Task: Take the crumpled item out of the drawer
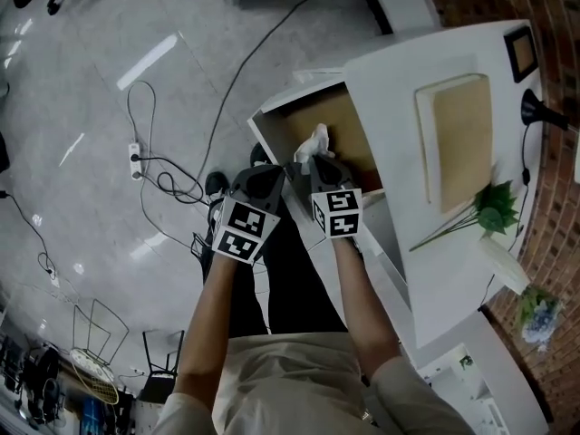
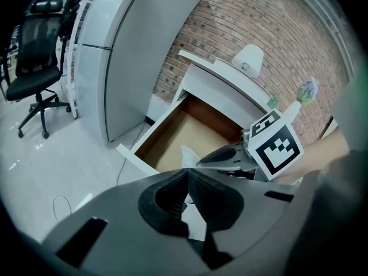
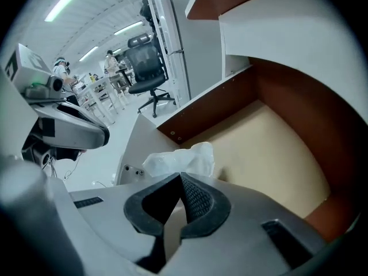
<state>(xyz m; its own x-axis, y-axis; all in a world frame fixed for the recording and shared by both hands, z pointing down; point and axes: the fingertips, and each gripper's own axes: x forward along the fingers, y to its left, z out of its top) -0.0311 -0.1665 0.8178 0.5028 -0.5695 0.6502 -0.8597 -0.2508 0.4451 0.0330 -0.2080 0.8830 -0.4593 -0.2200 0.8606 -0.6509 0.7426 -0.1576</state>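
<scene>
The drawer (image 1: 270, 127) stands pulled out of the white cabinet, its tan floor (image 3: 270, 148) bare. A crumpled white item (image 1: 315, 140) sticks up from the tips of my right gripper (image 1: 311, 163) over the drawer's near part. In the right gripper view the jaws of my right gripper (image 3: 180, 178) are shut on the crumpled item (image 3: 183, 158), which bunches just beyond the tips. My left gripper (image 1: 275, 178) hangs beside it at the drawer's front edge, jaws shut with nothing in them. From the left gripper view, my left gripper (image 2: 187, 172) points at the drawer (image 2: 150, 132) and the white item (image 2: 188, 156).
On the white cabinet top (image 1: 399, 80) lie a tan board (image 1: 462, 139) and a green sprig (image 1: 494, 208). Cables and a power strip (image 1: 136, 157) trail over the floor to the left. An office chair (image 2: 37, 79) and a tall white cabinet (image 2: 115, 56) stand beyond the drawer.
</scene>
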